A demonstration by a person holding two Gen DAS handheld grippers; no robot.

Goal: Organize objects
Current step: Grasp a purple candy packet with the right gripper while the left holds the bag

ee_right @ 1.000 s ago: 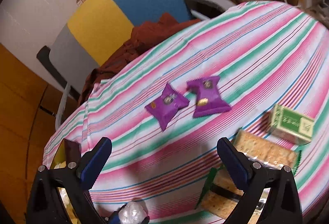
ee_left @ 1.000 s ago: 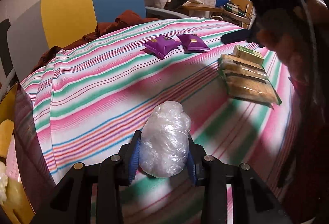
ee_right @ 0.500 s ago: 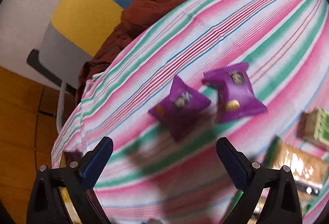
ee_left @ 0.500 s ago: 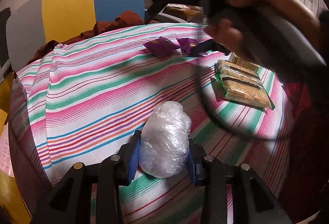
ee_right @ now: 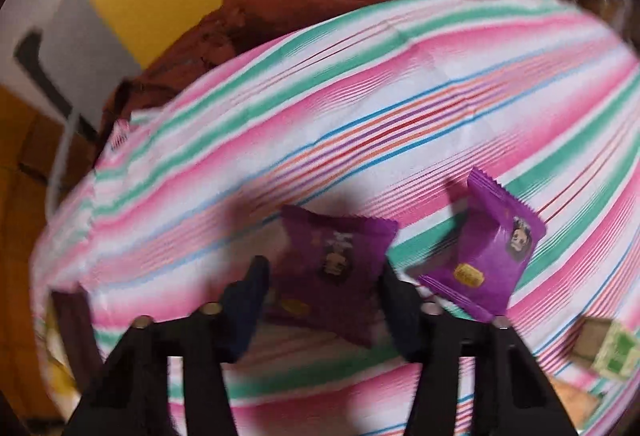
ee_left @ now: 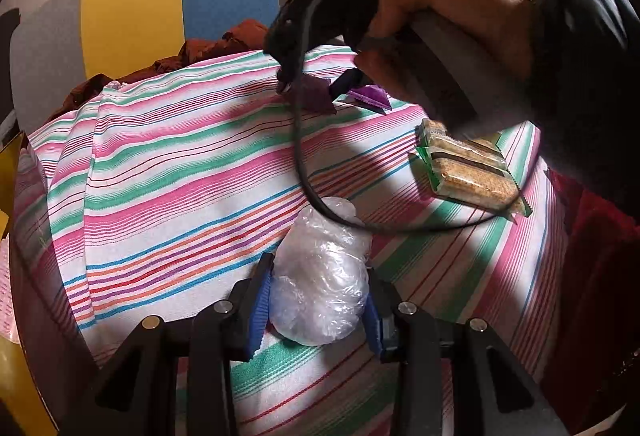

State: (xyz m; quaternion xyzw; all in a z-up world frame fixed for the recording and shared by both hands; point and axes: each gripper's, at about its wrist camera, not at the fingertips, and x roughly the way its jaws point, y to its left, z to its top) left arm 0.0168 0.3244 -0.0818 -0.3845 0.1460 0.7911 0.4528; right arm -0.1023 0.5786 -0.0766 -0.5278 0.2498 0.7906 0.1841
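judging sorting barely begun: left tongs (ee_left: 316, 302) clamp the clear plastic bundle (ee_left: 318, 288) above the striped tabletop (ee_left: 168, 171), right tongs (ee_right: 324, 288) straddle 1 purple packet (ee_right: 334, 256), not visibly clamped, the other purple packet (ee_right: 486, 256) lying just beside it.

Striped tablecloth (ee_left: 168, 171) bears purple packets (ee_right: 488, 260), crackers (ee_left: 468, 171)

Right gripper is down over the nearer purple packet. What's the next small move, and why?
Probably close the right gripper on the purple packet: its fingers sit on either side of the packet, apparently not yet gripping. The left gripper is shut on the clear plastic bundle, so it can wait.
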